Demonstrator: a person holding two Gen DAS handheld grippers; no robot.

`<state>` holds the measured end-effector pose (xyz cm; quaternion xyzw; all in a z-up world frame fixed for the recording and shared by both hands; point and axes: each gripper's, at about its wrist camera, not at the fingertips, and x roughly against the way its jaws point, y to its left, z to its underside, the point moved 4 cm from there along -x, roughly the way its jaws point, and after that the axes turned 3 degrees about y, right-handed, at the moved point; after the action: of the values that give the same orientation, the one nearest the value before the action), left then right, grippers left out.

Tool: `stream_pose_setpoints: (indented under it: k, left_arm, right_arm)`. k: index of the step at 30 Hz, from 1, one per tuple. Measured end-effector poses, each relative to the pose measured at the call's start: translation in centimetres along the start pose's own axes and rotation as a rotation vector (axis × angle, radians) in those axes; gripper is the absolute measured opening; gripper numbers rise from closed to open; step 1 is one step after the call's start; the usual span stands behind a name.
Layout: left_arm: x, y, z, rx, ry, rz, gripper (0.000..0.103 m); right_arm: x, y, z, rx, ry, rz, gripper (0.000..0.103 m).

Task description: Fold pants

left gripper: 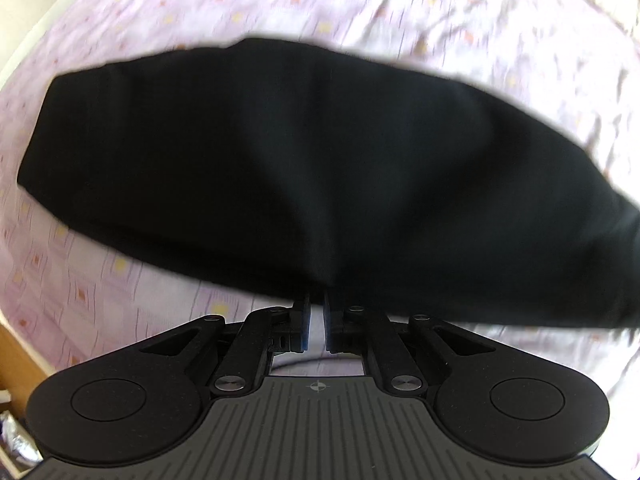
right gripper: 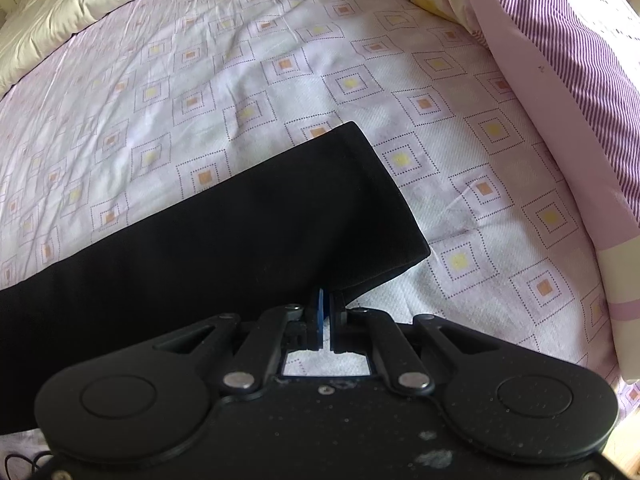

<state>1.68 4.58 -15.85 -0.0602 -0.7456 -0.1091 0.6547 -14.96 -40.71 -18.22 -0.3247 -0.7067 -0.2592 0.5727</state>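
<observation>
Pants [right gripper: 208,240] look halved lengthwise on bed [right gripper: 280,60]; left tool [left gripper: 317,300] and right tool [right gripper: 329,300] both pinch near edge, cross-fold left

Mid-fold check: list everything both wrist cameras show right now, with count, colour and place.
pants: one, black, lying across the bed, near edge in both grippers
bedsheet: one, pale lilac with yellow and orange squares, under the pants
pillow: one, pink with purple stripes, right side of the right wrist view
duvet: one, cream, far left edge of the bed
left gripper: black, blue pads, closed on the pants' edge
right gripper: black, blue pads, closed on the edge near the hem
</observation>
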Motion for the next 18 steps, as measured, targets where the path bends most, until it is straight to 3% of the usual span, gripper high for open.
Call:
stream_pose_setpoints:
  k: [7, 14, 16, 18]
  left_arm:
    - [0.9, 0.8, 2.3, 0.028, -0.015, 0.003, 0.007]
    - [3.3, 4.4, 1.8, 0.121, -0.081, -0.04, 0.007]
    - [3.8, 5.7, 1.5, 0.146, -0.094, -0.059, 0.007]
    - [4.4, 6.8, 1.3, 0.164, -0.111, -0.076, 0.007]
  right_arm:
    - [0.1, -0.3, 0.2, 0.02, -0.005, 0.032, 0.003]
    - [-0.2, -1.3, 0.6, 0.037, 0.005, 0.026, 0.004]
    - [-0.1, -1.2, 0.5, 0.034, 0.006, 0.031, 0.012]
    - [0.7, -1.4, 0.4, 0.029, -0.01, 0.04, 0.031]
